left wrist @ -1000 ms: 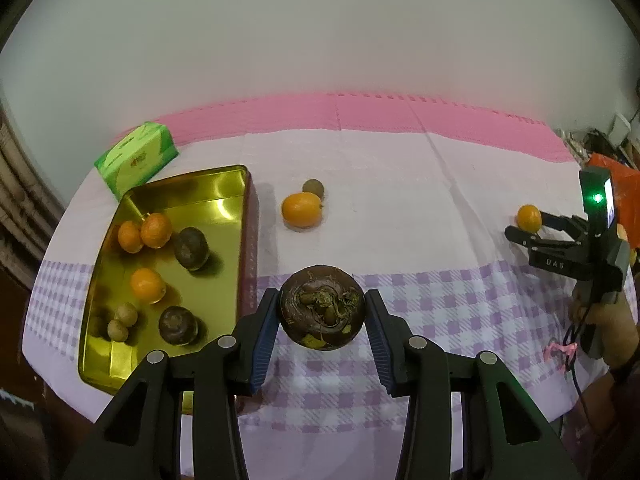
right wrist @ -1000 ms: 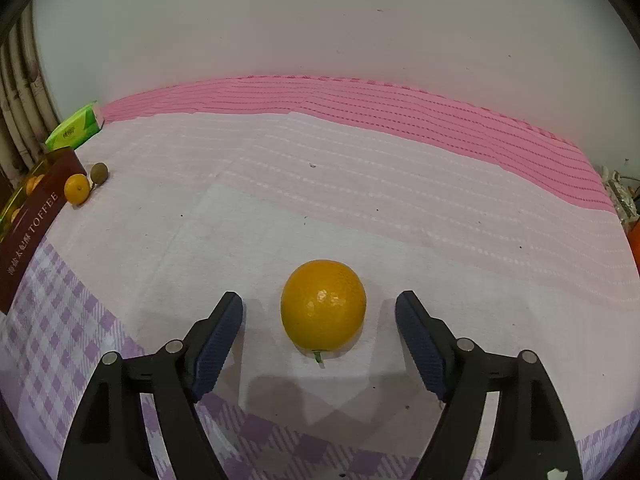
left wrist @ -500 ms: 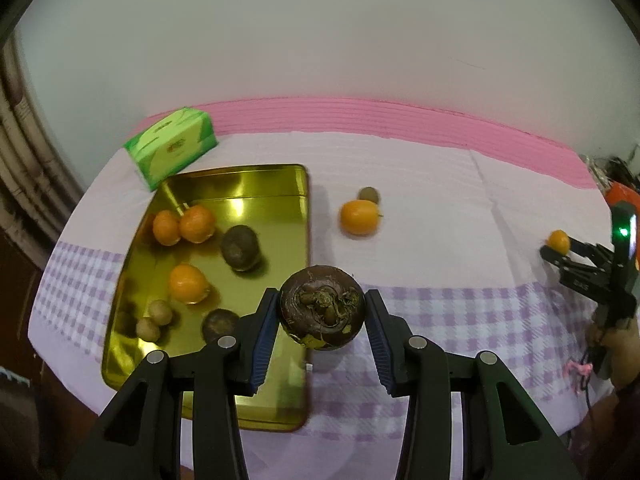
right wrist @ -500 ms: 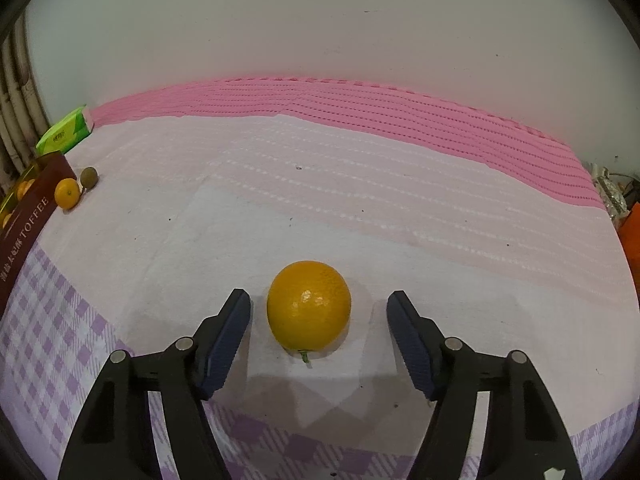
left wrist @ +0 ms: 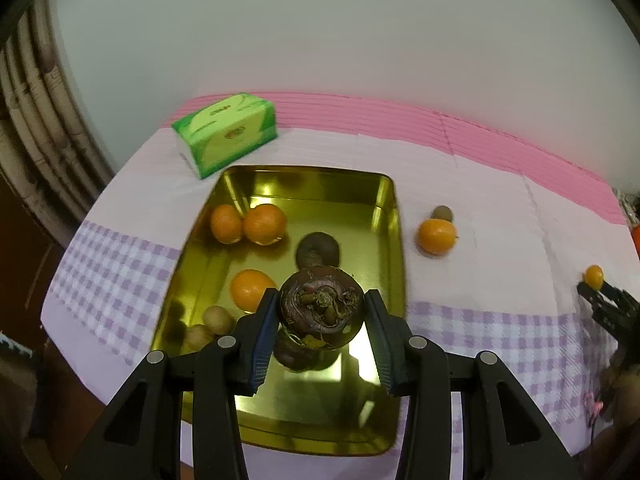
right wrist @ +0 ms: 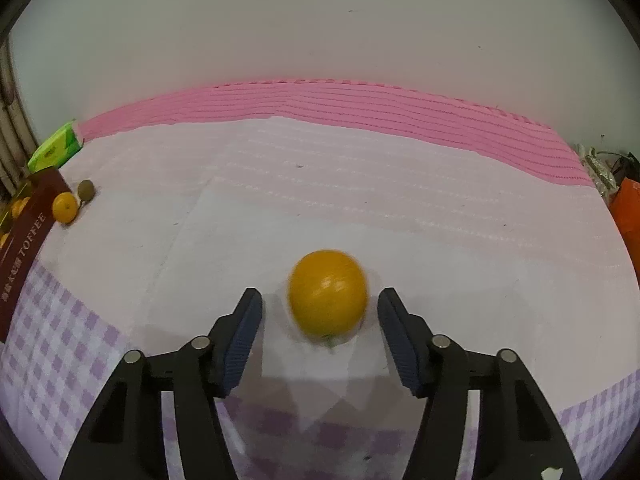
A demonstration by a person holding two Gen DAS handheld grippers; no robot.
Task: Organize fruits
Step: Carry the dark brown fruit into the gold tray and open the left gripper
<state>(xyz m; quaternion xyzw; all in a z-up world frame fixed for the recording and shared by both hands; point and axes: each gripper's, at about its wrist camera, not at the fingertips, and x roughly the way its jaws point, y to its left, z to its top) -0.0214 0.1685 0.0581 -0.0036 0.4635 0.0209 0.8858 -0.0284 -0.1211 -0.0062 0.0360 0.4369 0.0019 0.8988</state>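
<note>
- Mangosteen (left wrist: 322, 309) sits clamped between the pads of the left gripper (left wrist: 322, 336), held above the gold tray (left wrist: 308, 178); three oranges, small brown fruits and other dark fruits lie in the tray
- Right gripper (right wrist: 320, 334) spread wide around an orange (right wrist: 327, 293) on the tablecloth (right wrist: 360, 200); pads apart from it
- Green tissue box (left wrist: 226, 133) behind the tray

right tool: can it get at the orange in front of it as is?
Probably yes. The right tool is open, and the orange sits on the tablecloth between its fingers, with small gaps either side and nothing between them.
</note>
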